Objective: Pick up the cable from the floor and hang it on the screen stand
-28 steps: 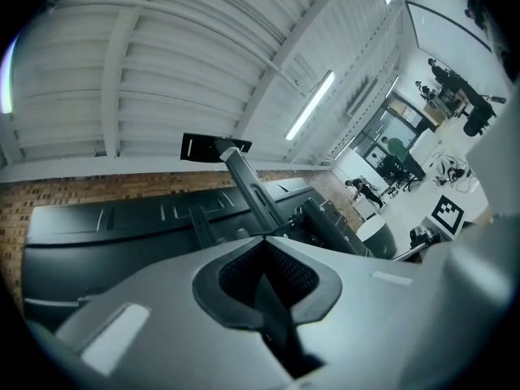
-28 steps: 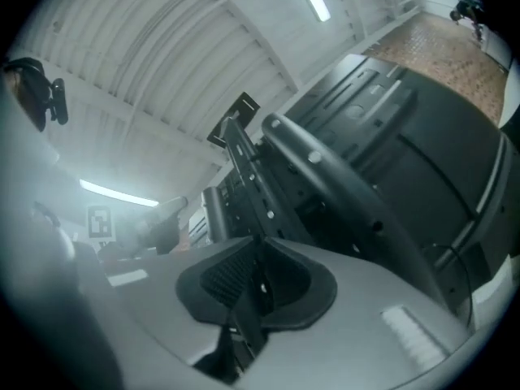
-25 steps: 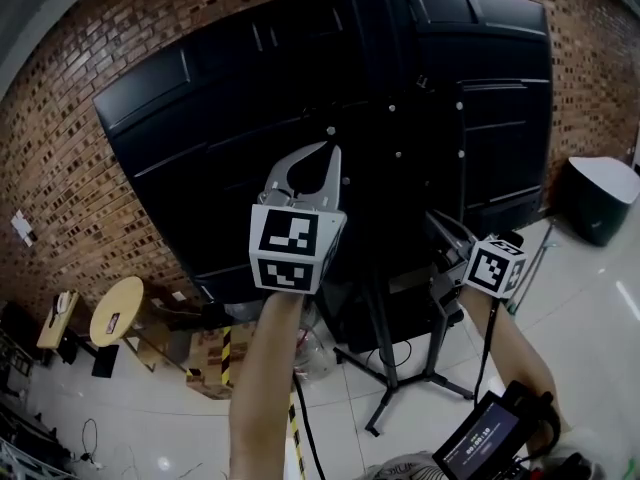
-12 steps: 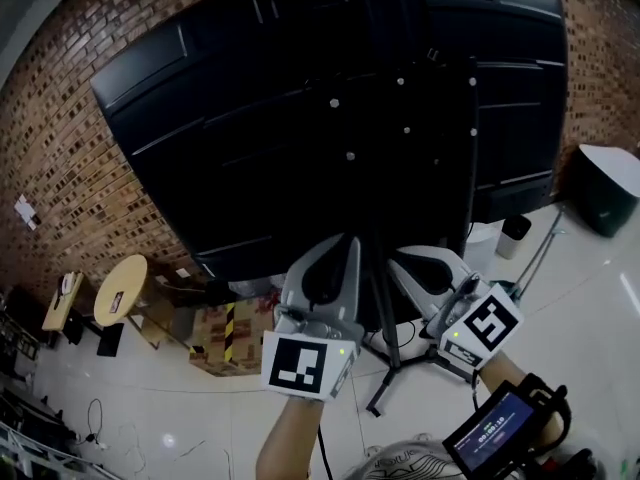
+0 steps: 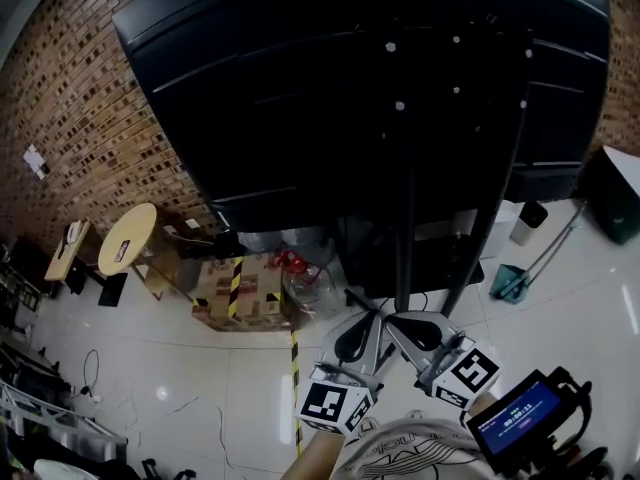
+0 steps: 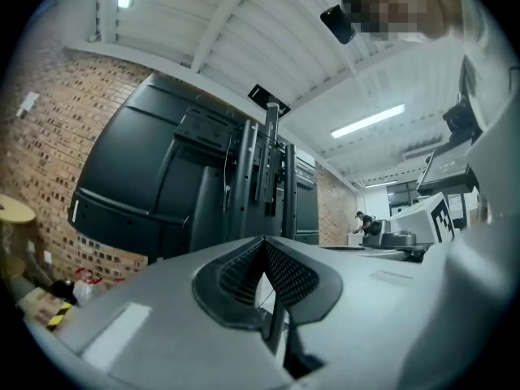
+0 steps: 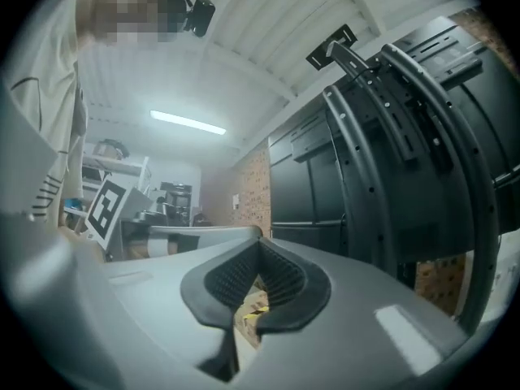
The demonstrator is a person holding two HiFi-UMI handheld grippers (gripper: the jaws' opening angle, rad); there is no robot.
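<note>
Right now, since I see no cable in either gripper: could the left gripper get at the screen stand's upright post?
Probably yes. The left gripper, jaws shut and empty, is held low and points toward the upright post, with nothing showing between them. It would need lifting and opening first.

head view looks steeply down from above, both gripper views level from lower, all sharing the screen stand point(image 5: 405, 253).

Counts, head view and both gripper views.
- Tongs: 2, the left tongs point(image 6: 264, 244) and the right tongs point(image 7: 260, 244).
- Marker cubes: 2, the left marker cube point(image 5: 335, 408) and the right marker cube point(image 5: 462, 373).
- Black screen point(image 5: 330, 98): 1.
- Screen stand point(image 5: 405, 253): 1.
- Round desk point(image 5: 128, 238): 1.
- Clear jug point(image 5: 310, 286): 1.
- Handheld display point(image 5: 525, 418): 1.
- Striped cardboard boxes point(image 5: 240, 290): number unclear.
</note>
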